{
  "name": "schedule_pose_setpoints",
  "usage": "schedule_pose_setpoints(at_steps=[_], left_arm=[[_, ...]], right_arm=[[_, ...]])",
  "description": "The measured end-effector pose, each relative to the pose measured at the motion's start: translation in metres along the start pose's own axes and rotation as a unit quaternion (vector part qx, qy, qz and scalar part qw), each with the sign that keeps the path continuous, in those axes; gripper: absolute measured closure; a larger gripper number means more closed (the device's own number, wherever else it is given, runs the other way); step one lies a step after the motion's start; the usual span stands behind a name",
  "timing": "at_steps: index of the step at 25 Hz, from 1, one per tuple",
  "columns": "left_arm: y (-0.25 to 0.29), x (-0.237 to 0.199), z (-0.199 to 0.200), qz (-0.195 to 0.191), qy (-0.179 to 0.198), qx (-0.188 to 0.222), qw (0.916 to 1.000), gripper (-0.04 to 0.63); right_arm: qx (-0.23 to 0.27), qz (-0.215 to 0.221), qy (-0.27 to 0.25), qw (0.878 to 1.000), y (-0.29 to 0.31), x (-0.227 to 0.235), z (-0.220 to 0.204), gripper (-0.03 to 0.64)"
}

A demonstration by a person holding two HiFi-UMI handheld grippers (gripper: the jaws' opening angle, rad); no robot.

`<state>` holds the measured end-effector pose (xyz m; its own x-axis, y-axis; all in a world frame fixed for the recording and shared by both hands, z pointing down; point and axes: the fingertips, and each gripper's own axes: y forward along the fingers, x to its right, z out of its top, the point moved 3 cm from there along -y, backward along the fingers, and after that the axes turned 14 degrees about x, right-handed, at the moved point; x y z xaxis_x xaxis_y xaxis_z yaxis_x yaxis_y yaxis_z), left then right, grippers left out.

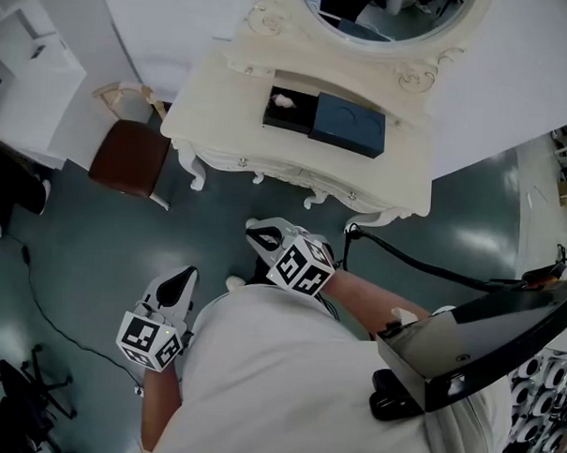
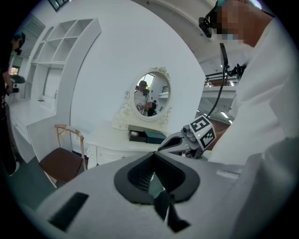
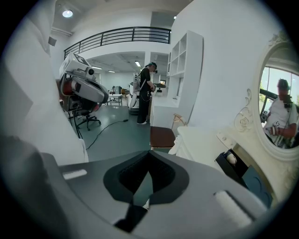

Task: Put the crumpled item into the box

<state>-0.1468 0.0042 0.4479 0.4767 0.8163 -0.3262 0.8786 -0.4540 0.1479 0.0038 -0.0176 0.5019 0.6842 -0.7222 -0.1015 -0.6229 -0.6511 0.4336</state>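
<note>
An open black box [image 1: 290, 115] sits on the white dressing table [image 1: 222, 124], with a white crumpled item [image 1: 283, 101] lying inside it and a blue lid [image 1: 349, 125] beside it on the right. Both grippers hang close to the person's body, well short of the table. My left gripper [image 1: 177, 284] is shut and holds nothing. My right gripper [image 1: 264, 237] is also shut and empty, pointing toward the table. The left gripper view shows the box [image 2: 138, 136] far off, with the right gripper [image 2: 164, 145] in front of it. In the right gripper view the box [image 3: 229, 164] sits at the right.
A brown-seated chair [image 1: 129, 158] stands left of the table. An oval mirror [image 1: 396, 10] rises behind the box. A cable [image 1: 423, 264] runs across the floor on the right. A person [image 3: 144, 93] and a wheeled machine [image 3: 81, 88] stand far off in the room.
</note>
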Motion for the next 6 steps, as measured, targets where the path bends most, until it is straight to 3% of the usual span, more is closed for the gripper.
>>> schedule_pose_setpoints(at_steps=[6], left_arm=[[0.025, -0.015, 0.007, -0.004, -0.001, -0.004, 1.0000, 0.594]], right_arm=[[-0.003, -0.004, 0.001, 1.000, 0.009, 0.029, -0.004, 0.617]])
